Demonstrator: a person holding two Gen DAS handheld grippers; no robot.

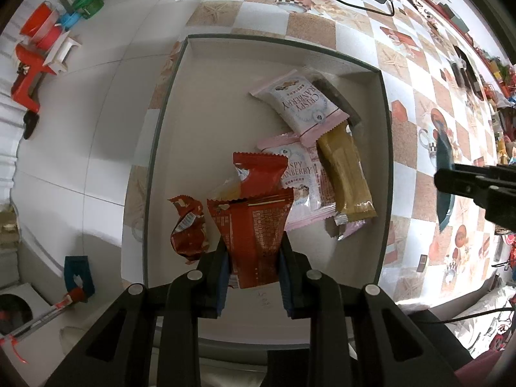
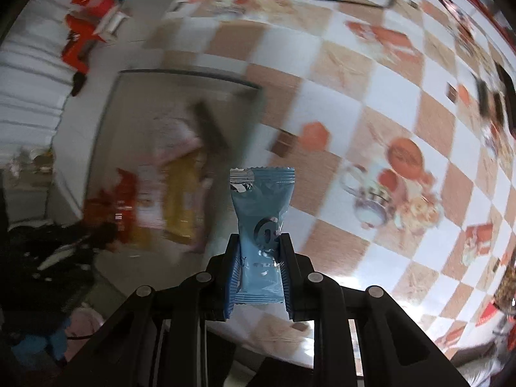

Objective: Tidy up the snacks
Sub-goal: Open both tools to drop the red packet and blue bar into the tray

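You are well into the sorting, by the look of it: the shallow grey cardboard tray [image 1: 167, 96] on the counter [image 1: 322, 25] with its checkered, glossy oilcloth already holds two pink-and-white crimped cranberry packets [image 1: 303, 106], a mustard-yellow flat bar wrapper [image 1: 346, 174], a dark brown bar mostly hidden beneath them, and a crumpled red foil sachet [image 1: 188, 229].

Your left hand-held gripper [image 1: 254, 264] is closed on a red crinkled foil packet [image 1: 254, 225], pinched near its lower end and held just above the tray floor, so that one seems close to being set down.

Your right hand-held gripper [image 2: 259, 267] is clamped on a pale blue glossy pillow packet [image 2: 259, 213] with serrated ends, squeezed to a waist between the blue ribbed pads [image 2: 233, 277]. It is over the counter, beside the tray rather than above it. That view is motion-blurred, so whether more loose snacks remain outside the tray is unclear.
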